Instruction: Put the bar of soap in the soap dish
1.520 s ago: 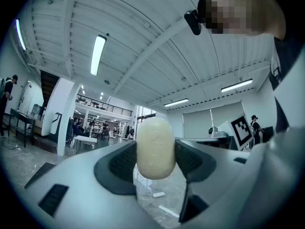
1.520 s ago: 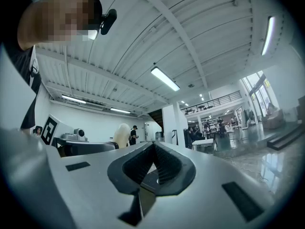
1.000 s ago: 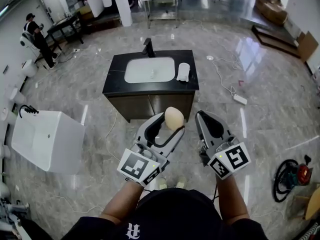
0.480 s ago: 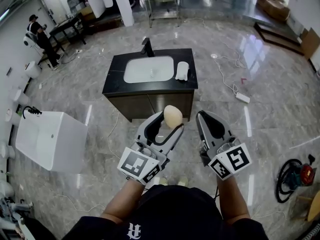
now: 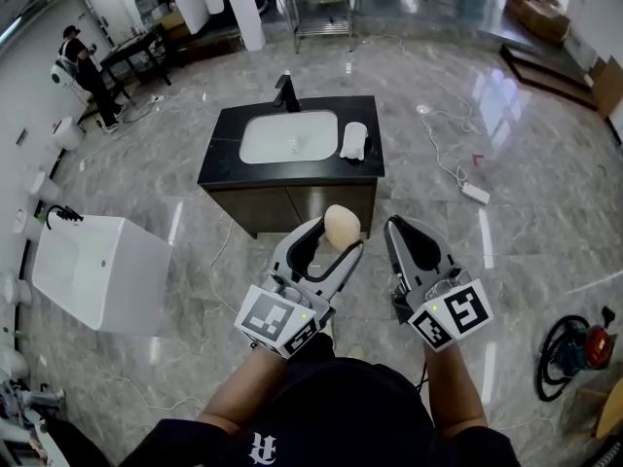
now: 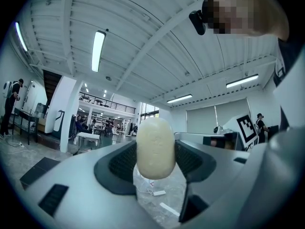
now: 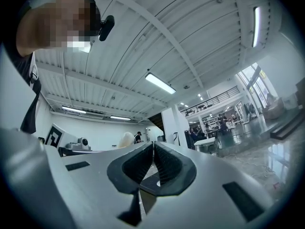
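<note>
A cream oval bar of soap (image 5: 341,228) sits pinched between the jaws of my left gripper (image 5: 338,237), held in the air above the floor. The left gripper view shows the soap (image 6: 155,148) upright between both pads, with the left gripper (image 6: 155,160) shut on it. My right gripper (image 5: 407,230) hangs beside it, shut and empty (image 7: 153,150). The white soap dish (image 5: 355,141) lies on the black counter (image 5: 222,146) of a vanity ahead, to the right of the white basin (image 5: 289,135). A black faucet (image 5: 286,91) stands behind the basin.
A white bathtub (image 5: 92,270) stands on the floor at the left. A power strip with its cable (image 5: 469,192) lies right of the vanity. A coiled hose and a red tool (image 5: 569,346) are at the far right. A person (image 5: 83,61) stands at the far left.
Both grippers have kept nearly the same pose; the left one with the soap has drifted slightly right and down. The vanity has barely shifted in view.
</note>
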